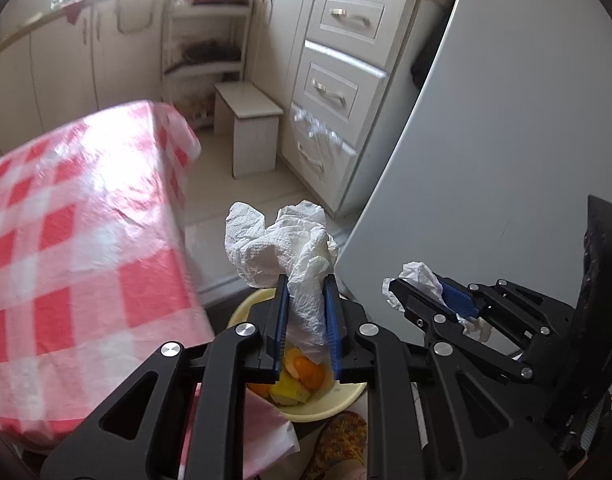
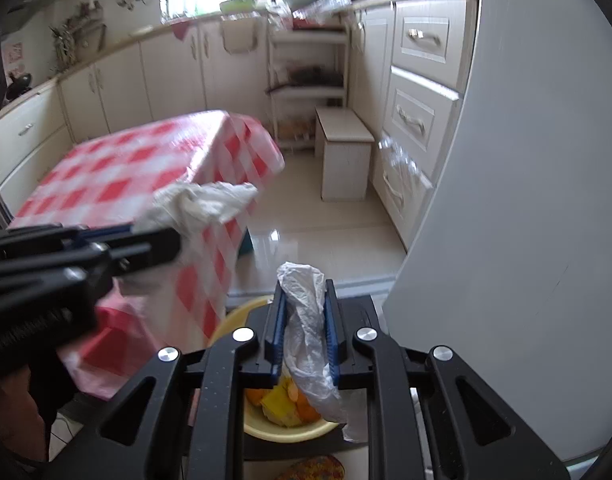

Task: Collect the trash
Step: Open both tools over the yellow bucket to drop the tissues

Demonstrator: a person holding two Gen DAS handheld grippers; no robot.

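Observation:
My left gripper (image 1: 306,280) is shut on a crumpled white paper towel (image 1: 282,240) that sticks up past its blue pads. It hangs just above a yellow bowl (image 1: 337,400) holding orange and yellow peels (image 1: 302,372). To its right, my right gripper (image 1: 421,286) holds a crumpled piece of thin white plastic (image 1: 419,274). In the right wrist view, that gripper (image 2: 304,290) has the plastic (image 2: 306,320) between its pads, over the same bowl (image 2: 274,432). At the left of this view, my left gripper (image 2: 162,242) carries the paper towel (image 2: 202,200).
A table under a red-and-white checked cloth (image 1: 78,220) stands close on the left. A large white appliance side (image 1: 505,160) fills the right. Beyond are a small white stool (image 1: 250,120), drawers (image 1: 337,92) and a tiled floor. A patterned slipper (image 1: 341,440) lies by the bowl.

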